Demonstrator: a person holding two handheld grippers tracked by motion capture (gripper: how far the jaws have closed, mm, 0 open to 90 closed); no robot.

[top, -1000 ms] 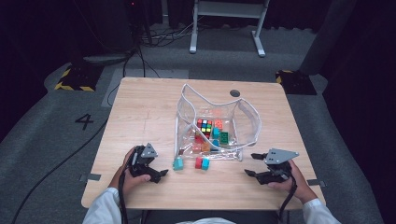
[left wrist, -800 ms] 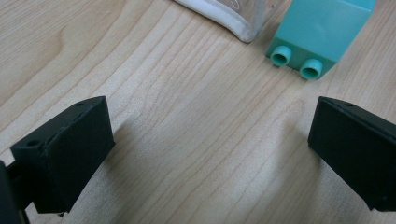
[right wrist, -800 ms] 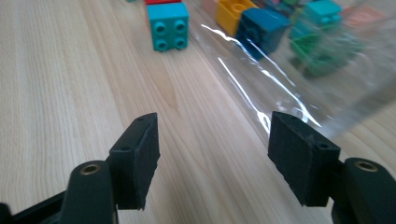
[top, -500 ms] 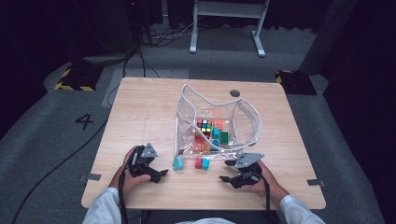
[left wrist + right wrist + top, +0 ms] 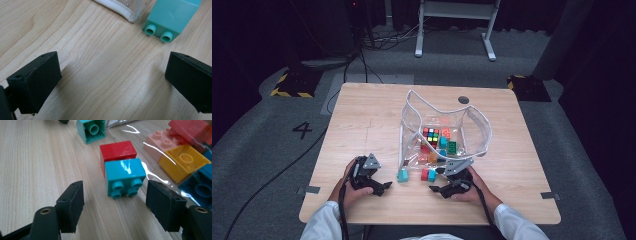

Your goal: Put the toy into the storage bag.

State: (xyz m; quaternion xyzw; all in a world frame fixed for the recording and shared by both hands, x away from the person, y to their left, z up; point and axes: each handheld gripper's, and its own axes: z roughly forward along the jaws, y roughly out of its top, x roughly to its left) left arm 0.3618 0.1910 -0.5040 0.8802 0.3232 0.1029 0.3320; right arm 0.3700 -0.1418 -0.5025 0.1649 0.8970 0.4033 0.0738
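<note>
A clear plastic bag [image 5: 474,127] lies open mid-table, holding a colour cube [image 5: 430,134] and several bricks. Three loose bricks sit before its mouth: mint [image 5: 402,175], red [image 5: 425,174] and cyan [image 5: 432,175]. My left gripper [image 5: 381,187] rests open on the table; in its own view the jaws [image 5: 112,77] stand wide over bare wood, with the mint brick [image 5: 172,17] ahead to the right. My right gripper [image 5: 435,189] points at the cyan brick [image 5: 124,178]. Its jaws [image 5: 114,205] have just been opening; the brick lies just beyond the tips, untouched, and the red brick [image 5: 117,151] sits behind it.
Through the bag's plastic at the right of the right gripper view I see pink [image 5: 160,143], yellow [image 5: 185,161] and blue [image 5: 200,185] bricks. The bag's white hem [image 5: 125,10] lies close to the mint brick. A round cable hole [image 5: 463,100] sits at the table's far side.
The right hand has moved left along the table's front edge, up to the cyan and red bricks. The left hand and the bricks have stayed where they were.
</note>
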